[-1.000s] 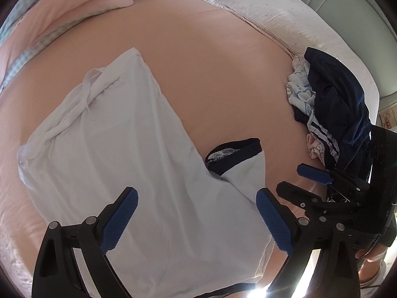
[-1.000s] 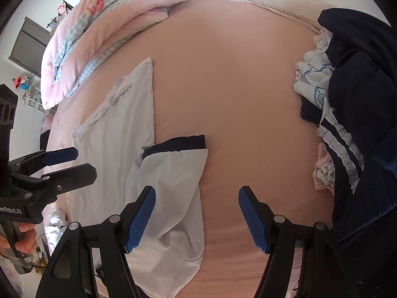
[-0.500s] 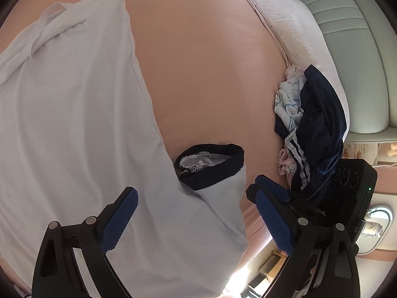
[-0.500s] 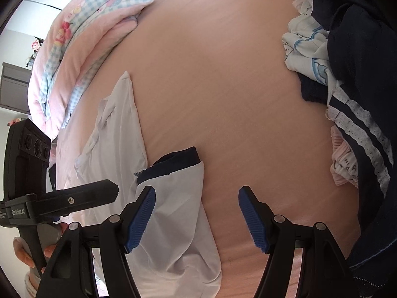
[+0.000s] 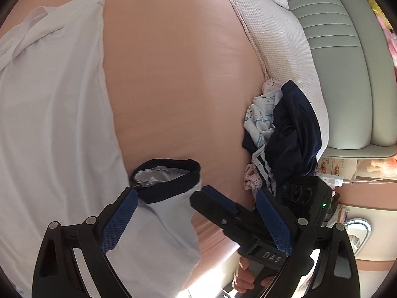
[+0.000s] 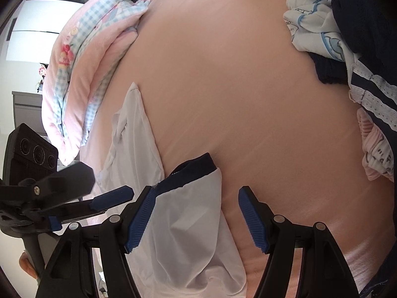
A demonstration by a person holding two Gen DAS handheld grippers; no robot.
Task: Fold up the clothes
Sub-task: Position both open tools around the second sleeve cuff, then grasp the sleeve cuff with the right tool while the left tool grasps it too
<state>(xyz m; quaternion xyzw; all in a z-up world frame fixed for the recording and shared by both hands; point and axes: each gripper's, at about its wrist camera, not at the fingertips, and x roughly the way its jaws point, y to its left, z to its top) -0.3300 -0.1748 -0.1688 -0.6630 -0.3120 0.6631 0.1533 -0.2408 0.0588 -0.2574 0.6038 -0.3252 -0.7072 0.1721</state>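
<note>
Both grippers hovering over the sleeve, nothing pinched

The white shirt [image 5: 54, 114] is lying flat on the pink bedsheet [image 5: 178, 74], its navy-cuffed sleeve [image 6: 191, 196] sticking out sideways. The left gripper [image 5: 196, 221] and right gripper [image 6: 196, 218] are both sitting spread wide around it.

Pink-sheeted bed [image 5: 178, 79] with pale green padded headboard [image 5: 347, 57], grey dresser [image 6: 24, 104] against white wall.

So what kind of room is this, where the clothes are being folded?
Most likely a bedroom: the clothes lie on a bed with a pink sheet, a padded green headboard stands behind it, and a folded quilt sits at one side.
</note>
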